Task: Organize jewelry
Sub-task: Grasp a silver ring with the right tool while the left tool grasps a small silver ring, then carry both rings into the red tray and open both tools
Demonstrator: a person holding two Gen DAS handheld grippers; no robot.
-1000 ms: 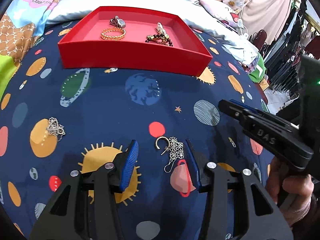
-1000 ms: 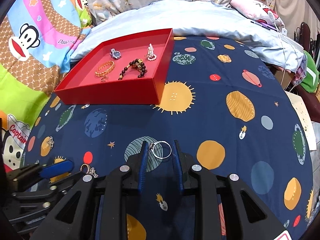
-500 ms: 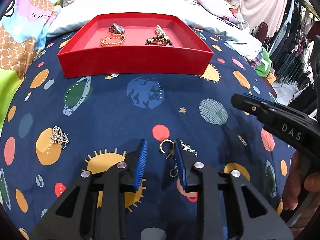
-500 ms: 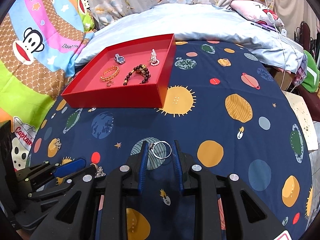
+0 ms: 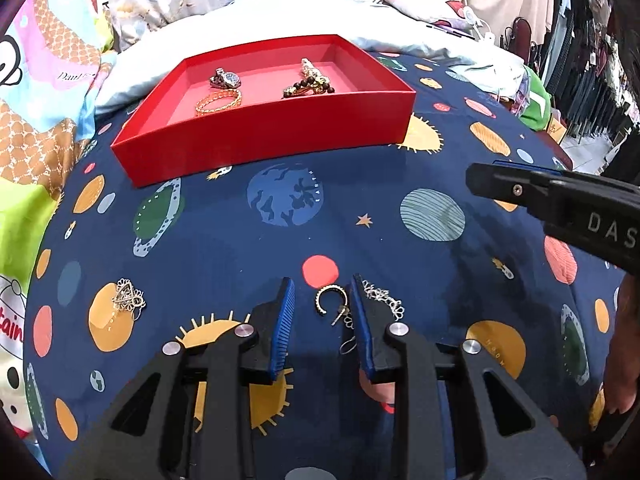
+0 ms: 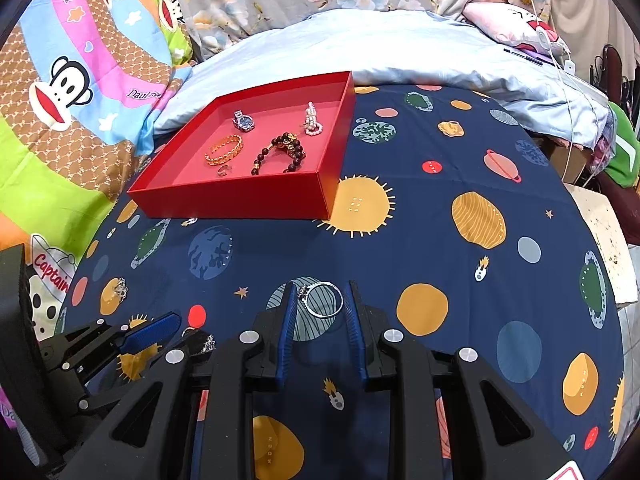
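Note:
A red tray [image 5: 280,136] [image 6: 240,200] sits far on the navy planet cloth and holds a watch [image 6: 244,121], a gold bracelet [image 6: 224,150], a dark bead bracelet [image 6: 280,152] and a pearl piece [image 6: 312,120]. My left gripper [image 5: 322,300] is lifted above the cloth; a gold hoop earring with a silver filigree dangle [image 5: 340,308] hangs against its right finger, with a gap to the left finger. My right gripper [image 6: 320,300] is shut on a silver ring [image 6: 324,299]. A silver filigree earring [image 5: 128,300] lies on the cloth at the left.
A light blue pillow [image 6: 360,48] and floral bedding lie behind the tray. A cartoon monkey blanket [image 6: 60,92] lies at the left. Clothes hang at the far right [image 5: 592,60]. The right gripper's finger [image 5: 540,192] shows at the right of the left wrist view.
My left gripper has narrowed around the hoop earring and lifted it off the cloth. My right gripper has risen with the silver ring between its fingers. The tray looks farther below in both views.

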